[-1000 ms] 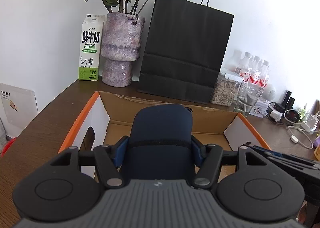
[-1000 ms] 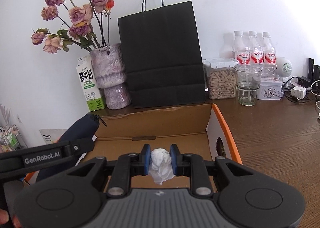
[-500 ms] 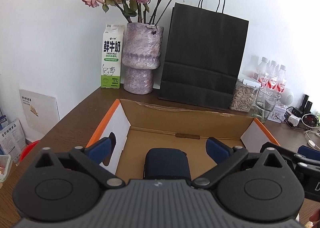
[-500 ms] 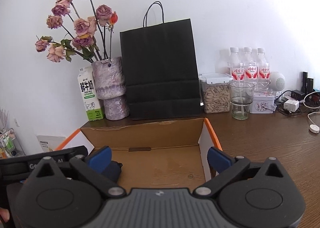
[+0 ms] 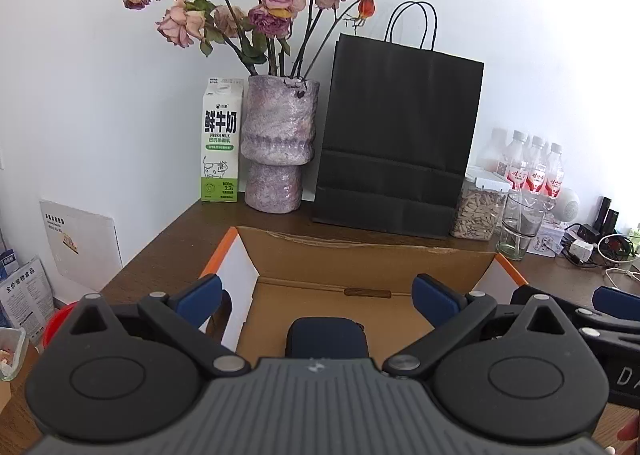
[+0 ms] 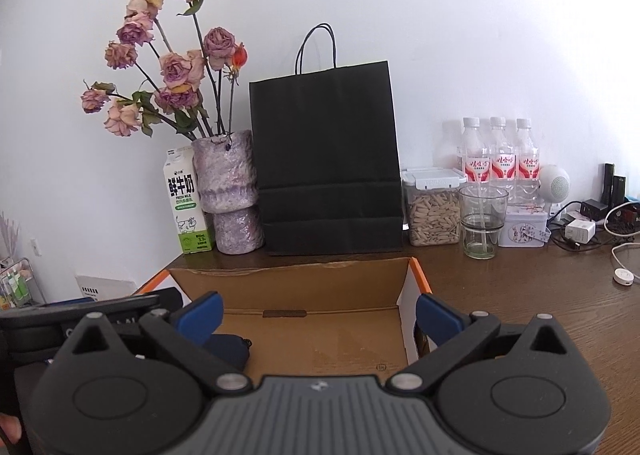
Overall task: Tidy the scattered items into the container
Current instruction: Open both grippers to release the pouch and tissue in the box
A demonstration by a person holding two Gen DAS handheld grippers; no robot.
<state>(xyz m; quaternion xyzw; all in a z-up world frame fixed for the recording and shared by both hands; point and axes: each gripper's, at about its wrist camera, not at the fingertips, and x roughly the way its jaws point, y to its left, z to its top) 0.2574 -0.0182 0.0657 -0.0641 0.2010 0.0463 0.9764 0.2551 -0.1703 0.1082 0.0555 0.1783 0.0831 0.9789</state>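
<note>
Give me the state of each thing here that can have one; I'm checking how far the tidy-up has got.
left gripper: open, holding nothing
right gripper: open, holding nothing
cardboard box: open at the top, upright on the table
dark pouch: lying on the box floor, free of both grippers
paper bag: standing upright
milk carton: upright, closed
glass: upright
seed jar: lid on

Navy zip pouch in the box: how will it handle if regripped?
The pouch looks like padded fabric, so it probably gives a little under the pads. It lies flat on the box floor, so rolling seems unlikely. Its rounded corners could slip from an edge grip.
</note>
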